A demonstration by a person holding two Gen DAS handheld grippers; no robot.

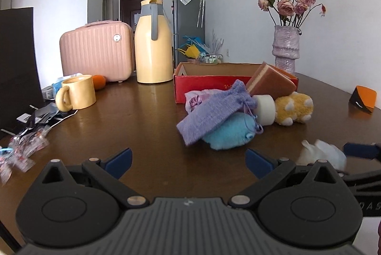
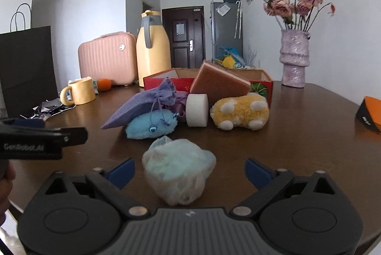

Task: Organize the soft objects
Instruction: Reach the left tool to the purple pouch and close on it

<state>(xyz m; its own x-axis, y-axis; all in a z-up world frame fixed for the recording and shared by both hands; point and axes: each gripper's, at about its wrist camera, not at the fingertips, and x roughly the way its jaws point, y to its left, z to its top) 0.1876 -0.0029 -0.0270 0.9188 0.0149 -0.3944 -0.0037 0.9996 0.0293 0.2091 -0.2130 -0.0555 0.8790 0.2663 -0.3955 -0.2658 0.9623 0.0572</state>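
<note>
Right hand-held gripper (image 2: pixel 190 171): blue-padded fingers spread apart, no pad contact. Between them, resting on the dark brown wooden surface (image 2: pixel 297 136), lies a pale blue-and-white fluffy ball wrapped in thin clear plastic (image 2: pixel 179 170); gaps show on both sides of it.

Left hand-held gripper (image 1: pixel 188 163): fingers likewise apart, nothing between them, only bare surface. Its side also shows at the left edge of the right wrist view.

Beyond both, a cluster of soft items sits in front of an open red cardboard box (image 2: pixel 262 85): a lilac knitted drawstring pouch (image 2: pixel 140 104) draped over a light blue plush toy (image 2: pixel 150 125), a white foam cylinder (image 2: pixel 197 110) on its side just beside them, a yellow plush paw with white pads (image 2: pixel 240 113) next to the cylinder, and a brown rectangular sponge (image 2: pixel 218 83) leaning tilted against the box, above the cylinder and paw. The wrapped ball lies apart from this cluster, nearer the right hand-held gripper.
</note>
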